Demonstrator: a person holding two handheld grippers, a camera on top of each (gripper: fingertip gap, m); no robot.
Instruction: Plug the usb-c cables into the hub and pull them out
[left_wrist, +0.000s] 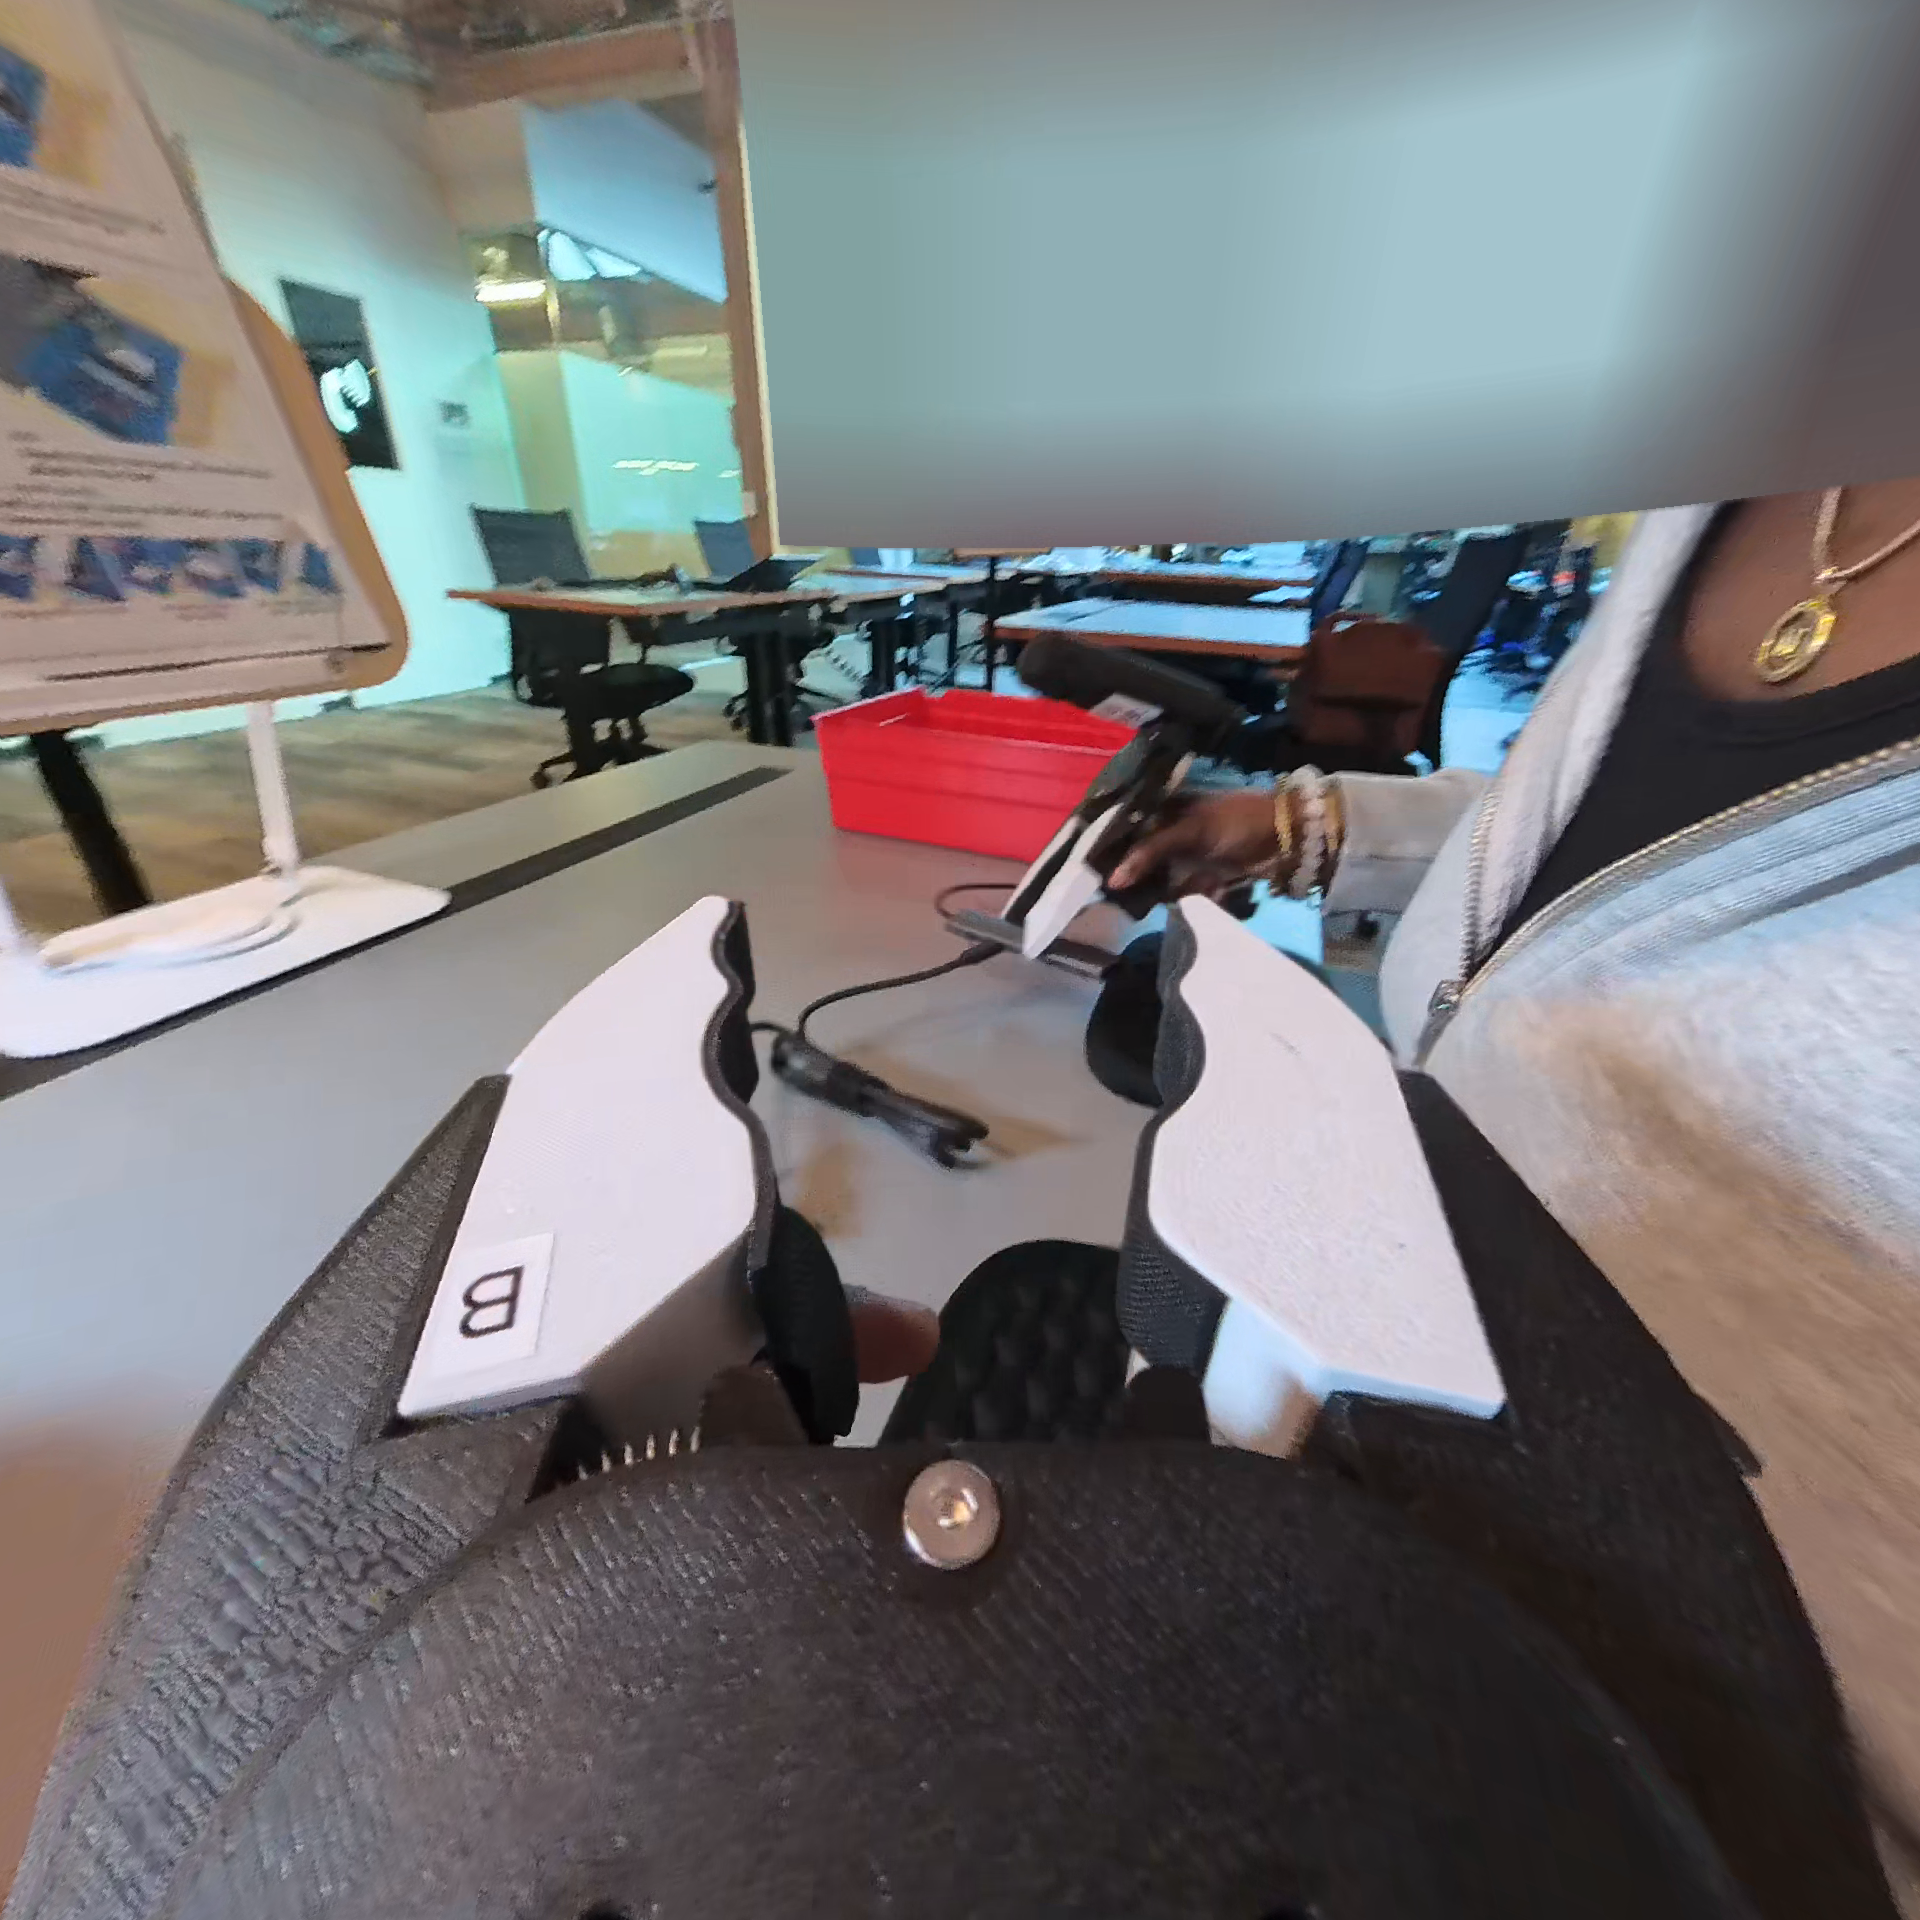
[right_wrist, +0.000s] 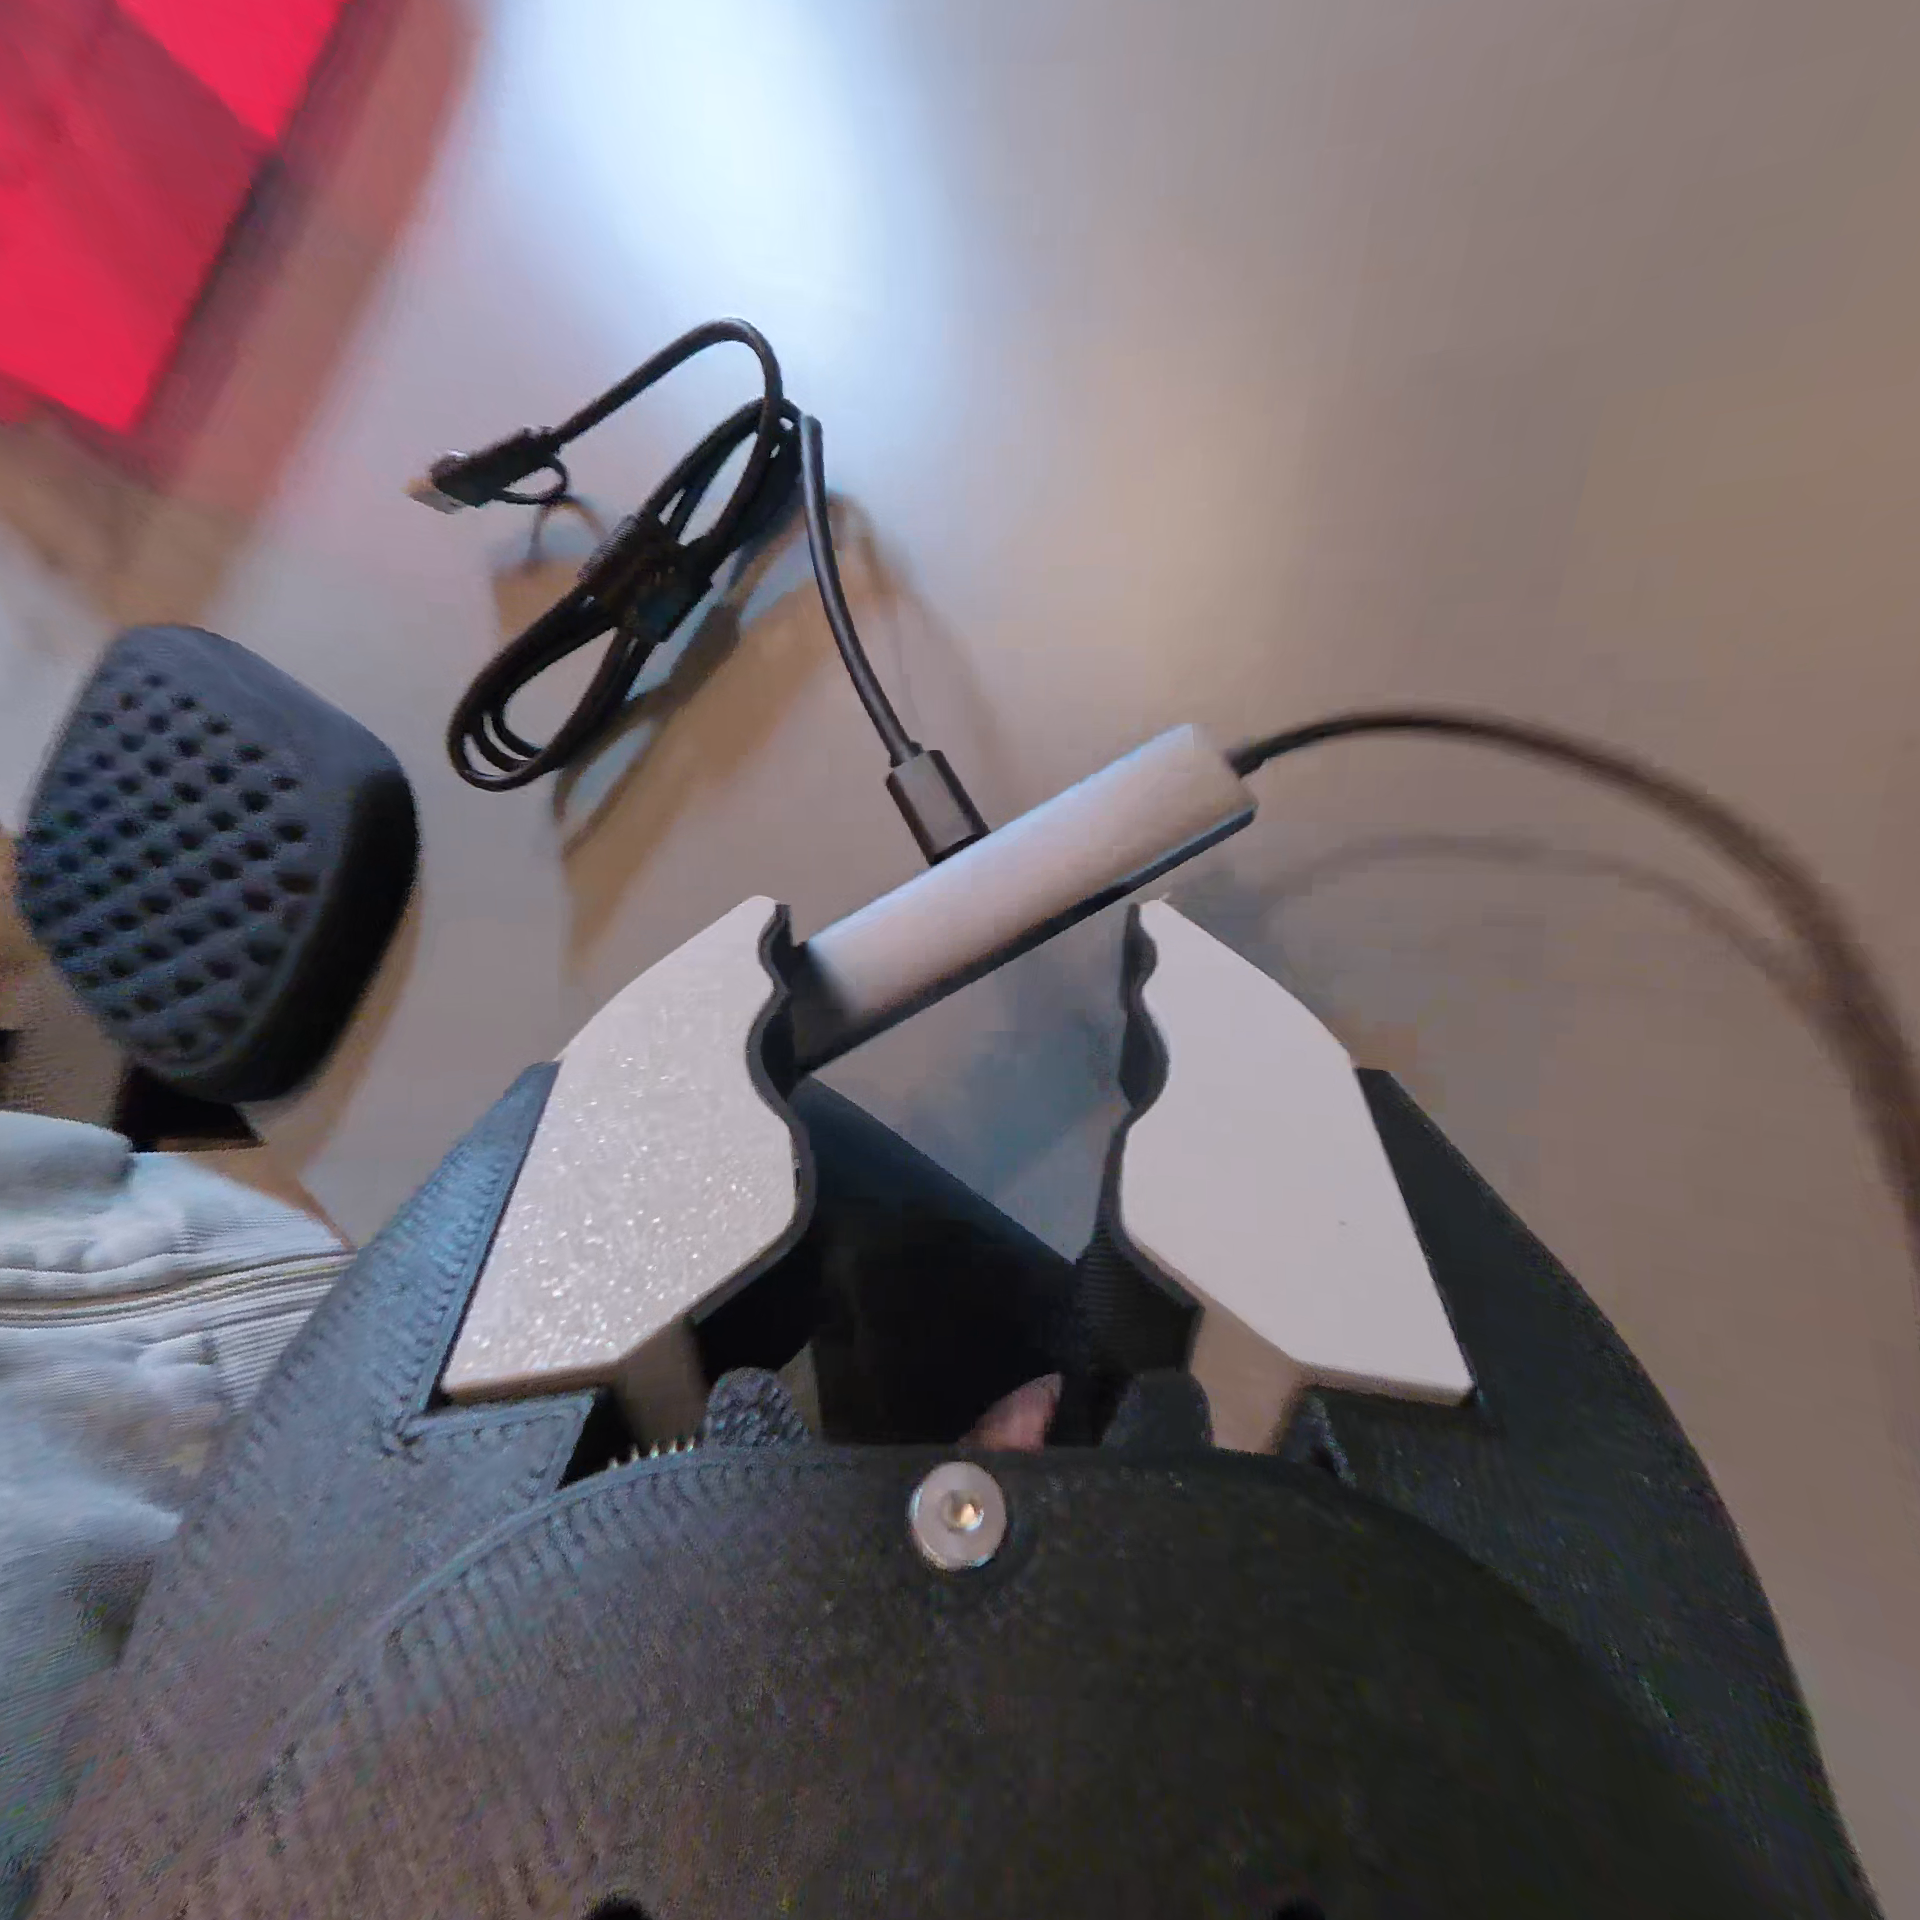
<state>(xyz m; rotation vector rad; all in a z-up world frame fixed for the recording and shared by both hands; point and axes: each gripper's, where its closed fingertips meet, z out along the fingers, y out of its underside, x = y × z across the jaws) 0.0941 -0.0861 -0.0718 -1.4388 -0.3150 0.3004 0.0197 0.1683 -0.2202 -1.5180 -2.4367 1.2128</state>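
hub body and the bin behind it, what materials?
Hub: looks like matte grey metal, maybe anodised aluminium, going by its even satin sheen and rounded edges; painted plastic is possible. Bin: probably moulded plastic, judging by its uniform glossy red and thin, stepped walls.

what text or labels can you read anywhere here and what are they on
I don't copy out writing; here is where it stands.
White sticker on a finger of the left claw: one clear black character.
Printed sheet on the stand: blurred.
Dark wall poster: blurred.
Small tag on the right claw: too small.
Right wrist view: none.
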